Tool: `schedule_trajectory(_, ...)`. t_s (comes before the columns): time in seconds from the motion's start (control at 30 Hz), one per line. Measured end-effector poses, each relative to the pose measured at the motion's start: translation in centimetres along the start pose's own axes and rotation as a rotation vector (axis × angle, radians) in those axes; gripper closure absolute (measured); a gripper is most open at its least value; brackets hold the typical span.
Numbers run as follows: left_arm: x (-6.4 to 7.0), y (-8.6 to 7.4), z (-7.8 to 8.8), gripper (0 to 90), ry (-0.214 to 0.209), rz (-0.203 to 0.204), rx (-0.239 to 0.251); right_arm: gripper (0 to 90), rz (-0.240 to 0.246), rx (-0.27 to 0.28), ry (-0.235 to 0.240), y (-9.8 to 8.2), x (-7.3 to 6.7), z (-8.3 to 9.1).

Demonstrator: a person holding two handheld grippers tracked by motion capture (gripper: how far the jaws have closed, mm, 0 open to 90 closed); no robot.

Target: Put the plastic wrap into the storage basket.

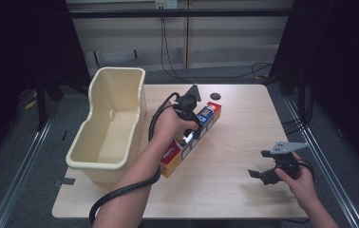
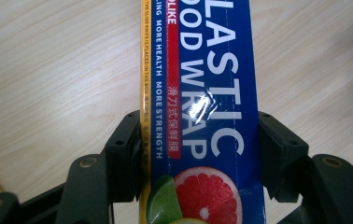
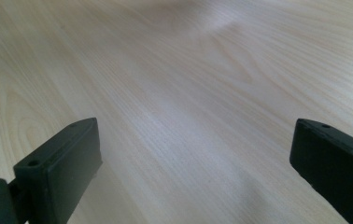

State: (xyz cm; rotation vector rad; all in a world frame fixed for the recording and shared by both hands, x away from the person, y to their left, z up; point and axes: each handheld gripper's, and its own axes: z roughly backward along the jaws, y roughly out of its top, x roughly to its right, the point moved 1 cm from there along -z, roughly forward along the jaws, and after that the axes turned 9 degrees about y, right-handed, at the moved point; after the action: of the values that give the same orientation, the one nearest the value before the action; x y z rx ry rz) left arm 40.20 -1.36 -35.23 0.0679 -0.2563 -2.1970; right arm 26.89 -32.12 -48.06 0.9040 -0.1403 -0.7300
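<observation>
Your right gripper (image 1: 259, 175) sits nearest you, low over the right front of the tabletop (image 1: 244, 137), jaws spread wide, nothing between them. In the right gripper view there's just bare wood ahead of it.

Left gripper (image 1: 190, 136) is farther in, mid-table, down on the wrap box (image 1: 192, 137). The left gripper view has both jaws flanking the box (image 2: 202, 116): left jaw looks pressed against the yellow edge, right jaw right at the blue side. Can't tell if it's fully clamped or just closing; reads as a grip about made.

Box lies flat on the tabletop, running diagonally from near the bin's front corner back toward the black disc (image 1: 215, 96). Looks not yet lifted.

Bin (image 1: 116, 80) sits at the left, empty, open top, overhanging the left table edge.

Progress, my read: grasp on, lift and transfer left. Likely target is the bin.

Room: the near end of the box is just beside the bin wall, so lift straight up before swinging left. The box is long, so line it up with the bin's length. Right half of the table is open. Watch your cable (image 1: 120, 192) draping off the front edge.
</observation>
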Motion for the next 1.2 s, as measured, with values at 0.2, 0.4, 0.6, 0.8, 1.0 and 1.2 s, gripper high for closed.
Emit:
schedule_trajectory(0.2,-0.5,-0.2,1.3,41.0,-0.013,0.017,-0.004,1.8,0.005,-0.008,0.005,0.0,0.0,-0.1)
schedule_trajectory(0.4,-1.1,-0.3,2.6,41.0,-0.015,0.023,-0.003,1.8,0.005,-0.008,0.008,0.0,-0.1,-0.1)
schedule_trajectory(0.6,-2.0,-0.6,3.9,41.0,-0.020,0.044,0.002,1.8,0.005,-0.009,0.009,0.0,-0.1,-0.1)
schedule_trajectory(0.8,-2.7,-1.0,4.9,41.0,-0.018,0.057,-0.002,1.8,0.008,-0.018,0.015,0.0,-0.2,-0.2)
schedule_trajectory(1.0,-3.6,-1.5,6.3,41.0,-0.019,0.067,0.012,1.7,0.015,-0.021,0.011,0.0,-0.2,-0.3)
schedule_trajectory(1.2,-4.4,-1.9,7.5,41.0,-0.013,0.082,0.016,1.7,0.018,-0.025,0.018,0.0,-0.3,-0.3)
